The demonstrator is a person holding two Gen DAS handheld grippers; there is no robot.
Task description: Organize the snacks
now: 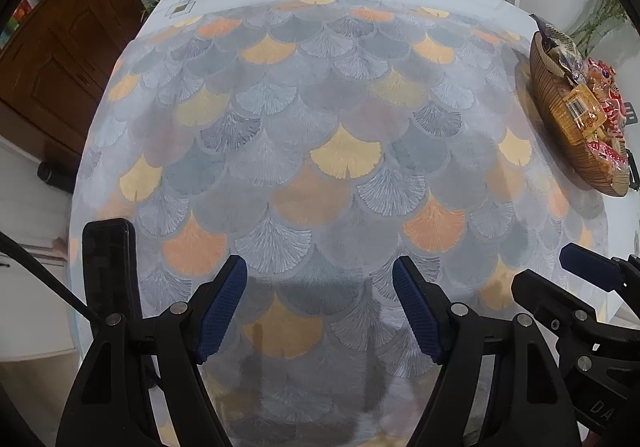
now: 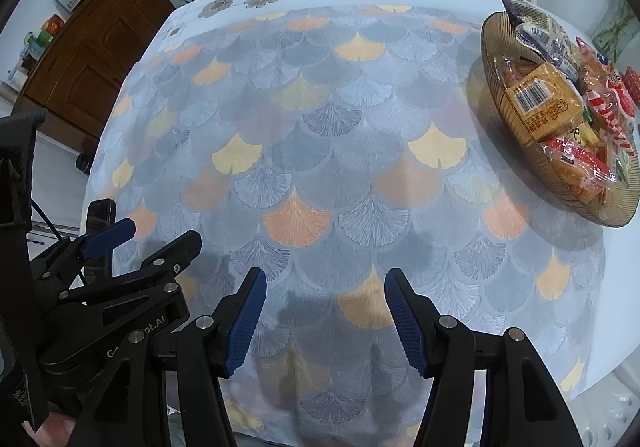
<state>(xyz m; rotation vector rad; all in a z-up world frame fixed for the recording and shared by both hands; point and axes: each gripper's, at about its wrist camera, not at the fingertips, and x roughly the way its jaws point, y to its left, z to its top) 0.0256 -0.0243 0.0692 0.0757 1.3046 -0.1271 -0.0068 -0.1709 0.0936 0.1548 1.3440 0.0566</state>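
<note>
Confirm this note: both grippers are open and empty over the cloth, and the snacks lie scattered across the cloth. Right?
One thing is wrong: the snacks are not scattered. They are piled in the bowl at the table's right side, as the right wrist view shows; the cloth is bare of snacks. The rest holds: the left gripper and right gripper are open and empty.

left claw [image 1: 320, 311] | black arms, ribbed blue pads, silver screws | right claw [image 2: 325, 317] | same
</note>
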